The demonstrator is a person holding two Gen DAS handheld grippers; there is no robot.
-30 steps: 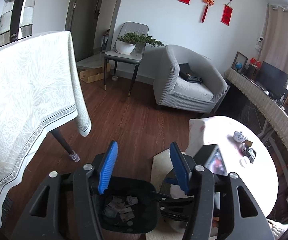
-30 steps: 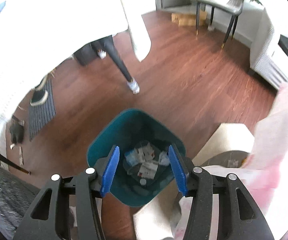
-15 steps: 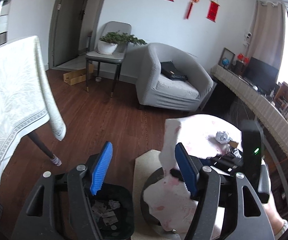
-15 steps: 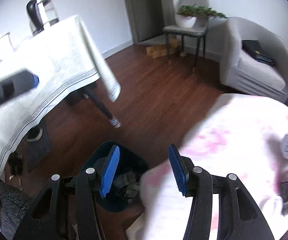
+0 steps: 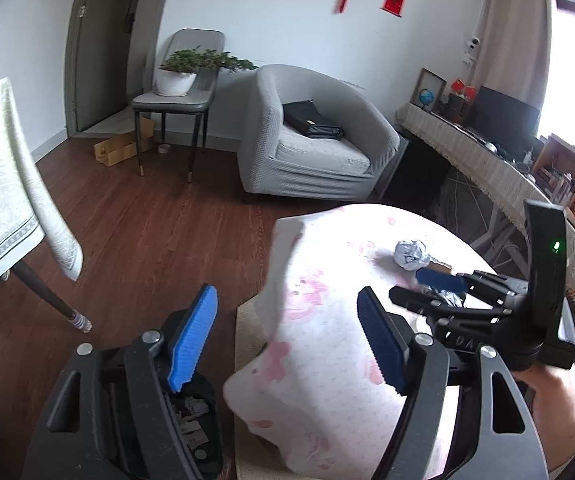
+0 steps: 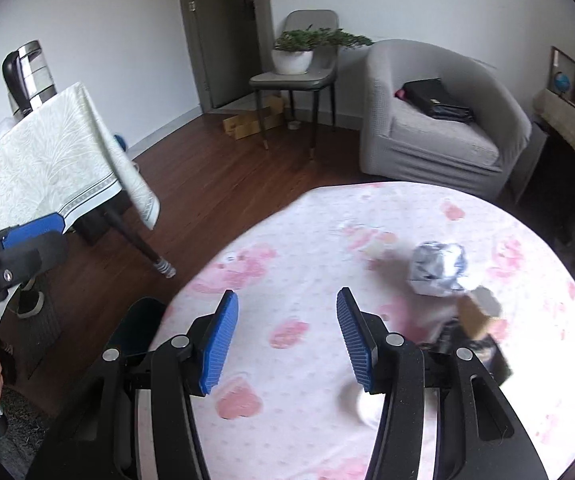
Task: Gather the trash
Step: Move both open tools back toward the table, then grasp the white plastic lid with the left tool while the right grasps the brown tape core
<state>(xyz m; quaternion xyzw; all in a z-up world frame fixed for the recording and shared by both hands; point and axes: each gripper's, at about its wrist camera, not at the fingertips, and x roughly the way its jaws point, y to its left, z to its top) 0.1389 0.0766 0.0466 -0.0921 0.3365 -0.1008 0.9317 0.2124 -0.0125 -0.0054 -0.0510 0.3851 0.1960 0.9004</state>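
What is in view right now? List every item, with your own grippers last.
Round table: one, pink-and-white cloth, right foreground.
Crumpled wrapper: one, silver, on the round table.
Card scrap: one, brown, beside the wrapper.
Trash bin: one, dark, on the floor left of the round table, paper inside.
Armchair: one, grey, black bag on its seat.
Chair: one, grey, holds a potted plant.
Kettle: one, steel, on the side table.
Left gripper: open, empty.
Right gripper: open, empty, over the round table.
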